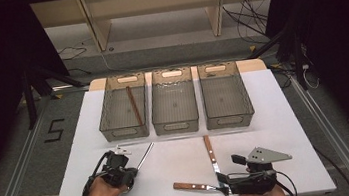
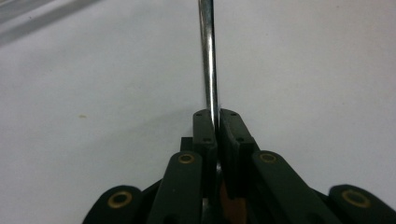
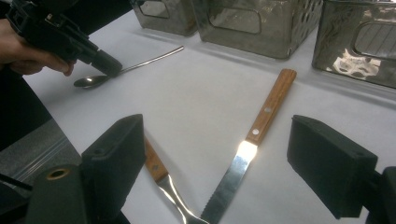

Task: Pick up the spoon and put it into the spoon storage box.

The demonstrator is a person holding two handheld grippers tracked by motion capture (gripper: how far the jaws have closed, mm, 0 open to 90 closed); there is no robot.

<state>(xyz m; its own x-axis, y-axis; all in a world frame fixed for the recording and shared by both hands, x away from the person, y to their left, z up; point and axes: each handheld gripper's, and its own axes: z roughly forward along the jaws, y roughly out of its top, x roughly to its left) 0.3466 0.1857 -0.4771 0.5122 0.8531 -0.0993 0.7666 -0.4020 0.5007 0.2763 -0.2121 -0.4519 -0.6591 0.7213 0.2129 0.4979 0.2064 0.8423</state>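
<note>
Spoon (image 1: 141, 158) handle runs straight ahead out of the left gripper (image 2: 217, 122), whose jaws are clamped on it low over the counter (image 1: 179, 153). Right gripper (image 3: 224, 172) gapes wide, holding nothing, the knife (image 3: 252, 144) lying lengthwise between its jaws.

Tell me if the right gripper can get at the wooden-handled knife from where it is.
Probably yes: the right gripper is open, the knife lies flat between its jaws, nothing covers it, though the fork crosses near its blade tip.
</note>
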